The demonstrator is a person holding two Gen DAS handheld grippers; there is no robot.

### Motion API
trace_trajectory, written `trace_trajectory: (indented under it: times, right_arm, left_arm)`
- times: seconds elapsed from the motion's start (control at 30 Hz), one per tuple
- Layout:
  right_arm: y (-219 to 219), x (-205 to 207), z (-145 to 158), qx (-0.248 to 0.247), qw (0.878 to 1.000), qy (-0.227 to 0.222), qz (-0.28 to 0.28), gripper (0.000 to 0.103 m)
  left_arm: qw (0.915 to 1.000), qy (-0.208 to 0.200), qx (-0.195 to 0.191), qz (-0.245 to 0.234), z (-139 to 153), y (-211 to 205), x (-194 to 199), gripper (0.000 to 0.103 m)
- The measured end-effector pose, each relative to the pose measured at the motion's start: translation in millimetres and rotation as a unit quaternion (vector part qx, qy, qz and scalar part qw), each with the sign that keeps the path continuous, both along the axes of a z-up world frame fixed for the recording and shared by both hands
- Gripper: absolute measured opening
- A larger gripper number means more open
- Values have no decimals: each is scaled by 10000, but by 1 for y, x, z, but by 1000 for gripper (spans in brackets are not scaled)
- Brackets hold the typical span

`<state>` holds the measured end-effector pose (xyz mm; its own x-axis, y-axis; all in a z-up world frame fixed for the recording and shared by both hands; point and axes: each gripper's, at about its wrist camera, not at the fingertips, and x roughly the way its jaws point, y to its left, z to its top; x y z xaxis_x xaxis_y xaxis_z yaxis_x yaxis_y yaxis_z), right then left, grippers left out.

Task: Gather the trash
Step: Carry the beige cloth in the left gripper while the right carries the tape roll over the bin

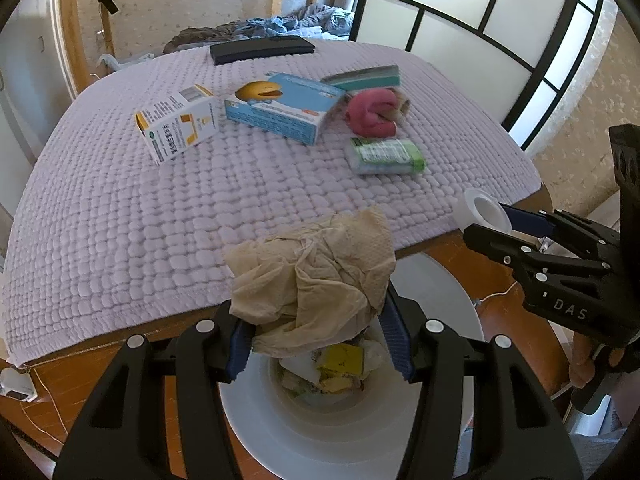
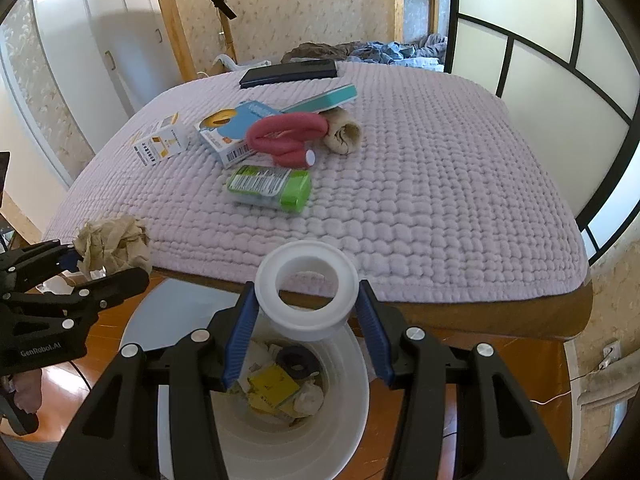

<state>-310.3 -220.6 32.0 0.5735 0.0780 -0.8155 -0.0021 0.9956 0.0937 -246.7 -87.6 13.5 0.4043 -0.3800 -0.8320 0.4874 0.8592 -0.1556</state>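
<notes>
My left gripper (image 1: pixel 316 340) is shut on a crumpled beige paper wad (image 1: pixel 316 272) and holds it above the white trash bin (image 1: pixel 280 420), which has trash inside. The wad also shows in the right wrist view (image 2: pixel 112 244). My right gripper (image 2: pixel 306 328) is shut on a white tape ring (image 2: pixel 306 288) above the same bin (image 2: pixel 352 400). The ring shows in the left wrist view (image 1: pixel 486 210) at the right, off the bed's edge.
On the quilted bed (image 2: pixel 440 200) lie a green wipes pack (image 2: pixel 272 188), a red foam roll (image 2: pixel 288 136), a blue box (image 1: pixel 284 106), a white and yellow box (image 1: pixel 178 126), a teal book (image 1: pixel 364 76), a beige wad (image 2: pixel 344 132) and a black case (image 2: pixel 288 72).
</notes>
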Motion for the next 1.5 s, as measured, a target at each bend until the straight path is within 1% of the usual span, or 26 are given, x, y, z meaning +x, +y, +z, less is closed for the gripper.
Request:
trace_trajectory:
  times: [0.3, 0.5, 1.0, 1.5]
  right_arm:
    - [4, -9, -5, -19, 9999, 123, -45, 49]
    - [9, -13, -7, -123, 9997, 192, 34, 49]
    - [21, -16, -17, -108, 9990, 373, 227, 49]
    - [30, -18, -27, -100, 9979, 520, 377, 50]
  left_arm:
    - [9999, 75, 65, -141, -5, -2, -10, 56]
    - [9996, 157, 128, -208, -10, -1, -14, 56]
    - [9990, 292, 197, -261, -21, 2, -20, 56]
    - [9974, 459, 331, -455, -33, -1, -28, 56]
